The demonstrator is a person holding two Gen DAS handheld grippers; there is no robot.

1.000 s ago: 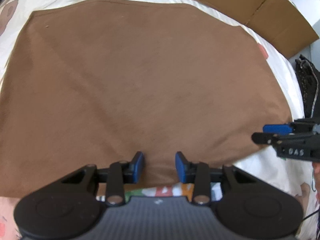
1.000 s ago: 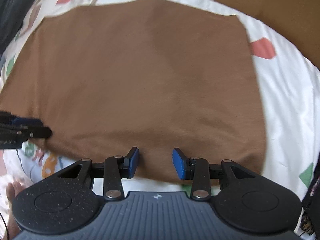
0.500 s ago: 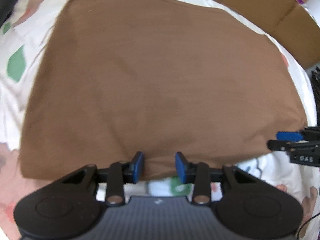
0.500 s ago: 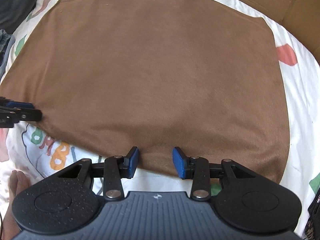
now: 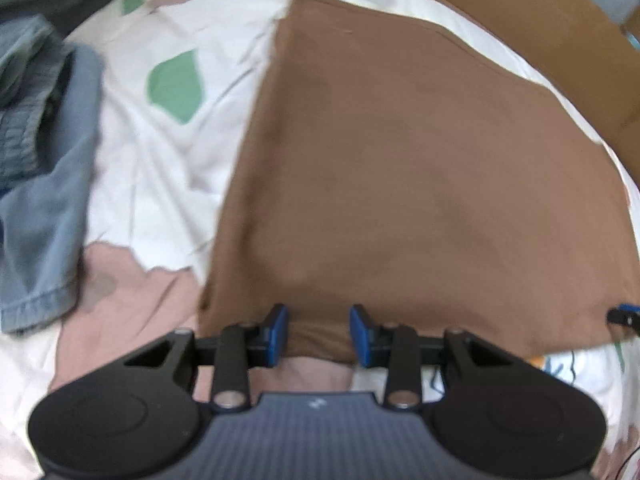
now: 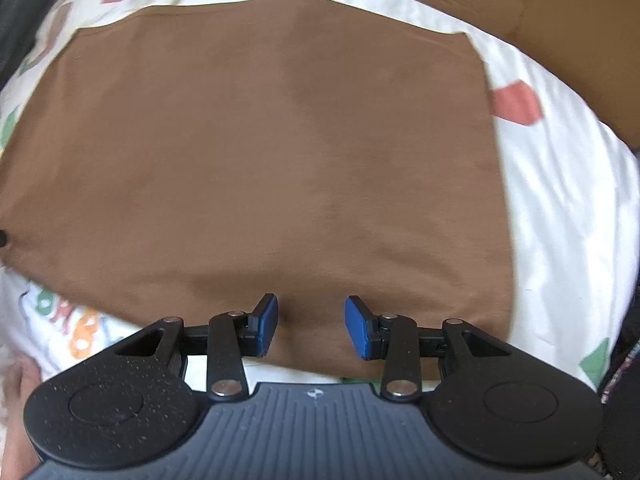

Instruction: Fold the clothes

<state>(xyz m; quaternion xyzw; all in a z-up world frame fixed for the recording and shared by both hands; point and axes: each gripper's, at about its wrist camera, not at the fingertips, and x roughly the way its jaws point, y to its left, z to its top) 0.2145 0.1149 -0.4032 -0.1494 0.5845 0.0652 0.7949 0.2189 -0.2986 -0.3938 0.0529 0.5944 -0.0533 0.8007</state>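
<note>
A brown garment lies flat on a patterned white bedsheet. My left gripper hangs over its near edge close to the near left corner, pointing down. Its blue pads stand apart, with the hem below the gap and not pinched. In the right wrist view the same brown garment fills the frame. My right gripper is open over the near edge, toward the right side. The right gripper's tip shows at the far right of the left wrist view.
Crumpled blue denim clothing lies on the sheet left of the brown garment. Brown cardboard borders the far right side of the bed and appears again as cardboard in the right wrist view. A dark object sits at the right edge.
My left gripper has slid left along the garment's near edge to its left corner and rolled a little; the denim has come into view. The right gripper has stayed about where it was.
</note>
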